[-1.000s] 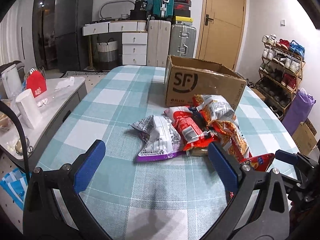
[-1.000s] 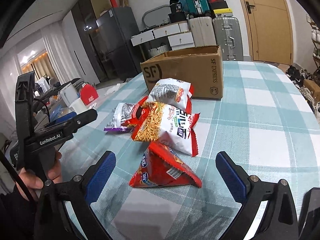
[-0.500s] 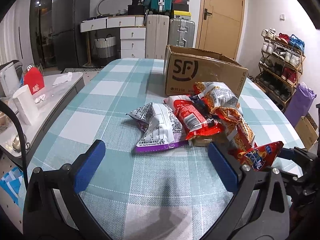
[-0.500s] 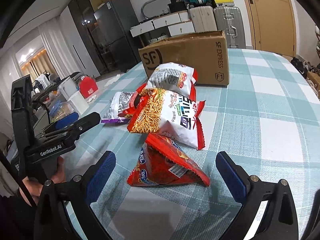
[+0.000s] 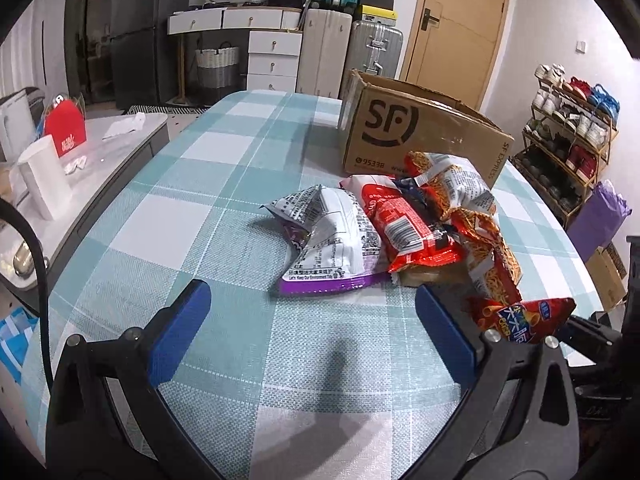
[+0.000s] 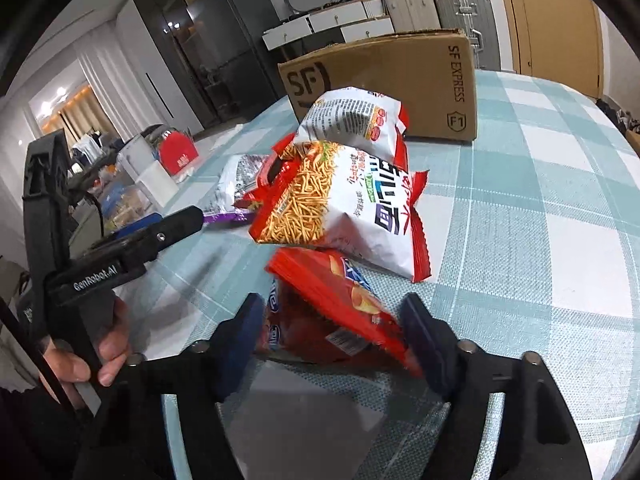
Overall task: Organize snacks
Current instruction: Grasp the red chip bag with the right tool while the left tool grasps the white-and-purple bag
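A heap of snack bags lies on the checked tablecloth (image 5: 224,184) in front of an open SF cardboard box (image 5: 400,136). The heap holds a purple-and-white bag (image 5: 332,240), a red packet (image 5: 400,228), a noodle-snack bag (image 6: 340,208) and a white bag (image 6: 352,120) on top. Nearest to me is a red chip bag (image 6: 332,300). My right gripper (image 6: 332,316) has its jaws closing on it, and both pads touch the bag's sides. My left gripper (image 5: 310,296) stands open just short of the purple-and-white bag, with nothing between its fingers.
To the left a low side table (image 5: 120,148) carries a white cup (image 5: 44,180) and a red box (image 5: 66,128). A shoe rack (image 5: 572,132) and a purple bag (image 5: 600,220) stand to the right. Suitcases and a door are behind the table.
The right jaws have drawn in from wide open onto the red chip bag, which now tilts up and crumples. Both grippers have sunk a little toward the heap.
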A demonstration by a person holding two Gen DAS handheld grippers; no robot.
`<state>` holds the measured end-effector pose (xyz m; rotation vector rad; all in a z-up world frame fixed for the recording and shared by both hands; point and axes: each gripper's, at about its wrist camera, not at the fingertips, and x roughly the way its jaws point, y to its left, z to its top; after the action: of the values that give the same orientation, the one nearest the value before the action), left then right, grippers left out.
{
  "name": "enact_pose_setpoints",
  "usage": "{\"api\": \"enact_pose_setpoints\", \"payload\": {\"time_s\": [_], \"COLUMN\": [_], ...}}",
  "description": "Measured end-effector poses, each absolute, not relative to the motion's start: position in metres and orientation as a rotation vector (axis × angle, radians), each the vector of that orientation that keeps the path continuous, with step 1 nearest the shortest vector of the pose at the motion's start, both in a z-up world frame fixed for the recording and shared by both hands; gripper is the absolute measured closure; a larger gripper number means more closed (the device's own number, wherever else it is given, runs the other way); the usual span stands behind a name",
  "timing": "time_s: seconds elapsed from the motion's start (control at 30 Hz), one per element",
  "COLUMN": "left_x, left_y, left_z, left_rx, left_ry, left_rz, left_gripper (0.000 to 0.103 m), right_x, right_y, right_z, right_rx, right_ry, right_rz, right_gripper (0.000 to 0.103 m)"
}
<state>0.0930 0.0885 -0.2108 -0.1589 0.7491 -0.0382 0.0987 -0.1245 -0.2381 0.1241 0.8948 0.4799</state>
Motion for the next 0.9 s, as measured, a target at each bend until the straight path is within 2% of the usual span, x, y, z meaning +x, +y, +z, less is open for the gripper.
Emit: {"api": "enact_pose_setpoints", "payload": {"time_s": [0.07, 0.17, 0.43, 0.9], "left_x": [0.093, 0.096, 0.100, 0.110], "left_y": [0.090, 0.091, 0.099, 0.111], "left_z": [-0.212, -0.214, -0.221, -0.221], "left_rx": [-0.165, -0.172, -0.214, -0.265], "left_ry": [0.755, 0.770, 0.801, 0.833], "left_rz": [-0.040, -0.037, -0.034, -0.087], "left_gripper": [0.001, 0.001, 0.001, 0.001], "right_x": [0.099, 0.097, 0.089, 0.084], "right_y": [-0.125, -0.126, -0.127, -0.164], "right_z": [-0.239, -0.238, -0.233, -0.224], "right_rx": [0.129, 0.133, 0.140, 0.300], "right_ry": [0.893, 0.881, 0.840, 0.806], "right_rz": [0.482, 0.494, 0.496, 0.523], "right_gripper": [0.045, 0.052, 0.059, 0.065]}}
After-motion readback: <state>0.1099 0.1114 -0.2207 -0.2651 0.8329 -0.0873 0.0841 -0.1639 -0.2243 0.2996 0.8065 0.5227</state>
